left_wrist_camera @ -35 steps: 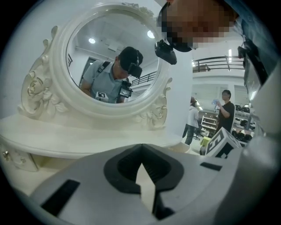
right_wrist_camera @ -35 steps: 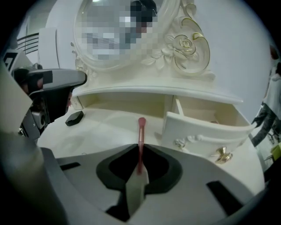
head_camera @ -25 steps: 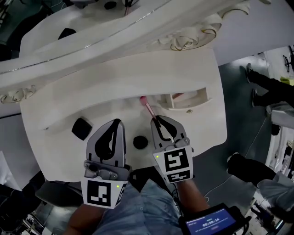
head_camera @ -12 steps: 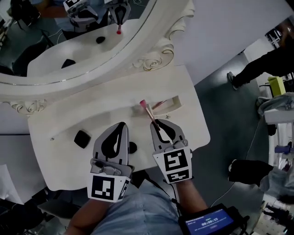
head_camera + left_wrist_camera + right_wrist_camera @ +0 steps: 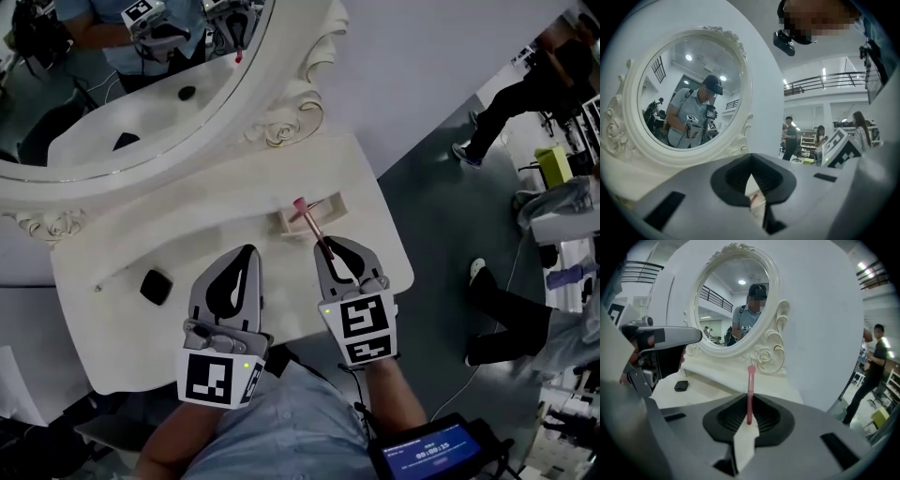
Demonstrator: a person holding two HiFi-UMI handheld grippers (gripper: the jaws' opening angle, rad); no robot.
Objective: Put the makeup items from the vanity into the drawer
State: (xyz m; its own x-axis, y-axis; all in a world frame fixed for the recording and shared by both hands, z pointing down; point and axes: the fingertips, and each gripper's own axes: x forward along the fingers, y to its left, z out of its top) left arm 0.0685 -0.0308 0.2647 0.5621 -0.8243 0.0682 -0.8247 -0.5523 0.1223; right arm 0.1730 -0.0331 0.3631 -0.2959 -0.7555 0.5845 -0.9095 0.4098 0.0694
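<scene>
right gripper [image 5: 325,246] is clamped on a thin pink makeup stick [image 5: 307,217] poking toward 11 o'clock, tip overlapping the small open drawer [image 5: 284,223] in the head view; left gripper [image 5: 246,251] (at its 9 o'clock) is pinched shut, empty; black compact [image 5: 155,286] sits on the vanity top [image 5: 206,239] at 8 o'clock

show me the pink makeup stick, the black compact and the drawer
pink makeup stick [image 5: 750,394], right gripper view, middle of its shaft
black compact [image 5: 154,286], head view, centre of its top
drawer [image 5: 284,223], head view, its left end wall
</scene>
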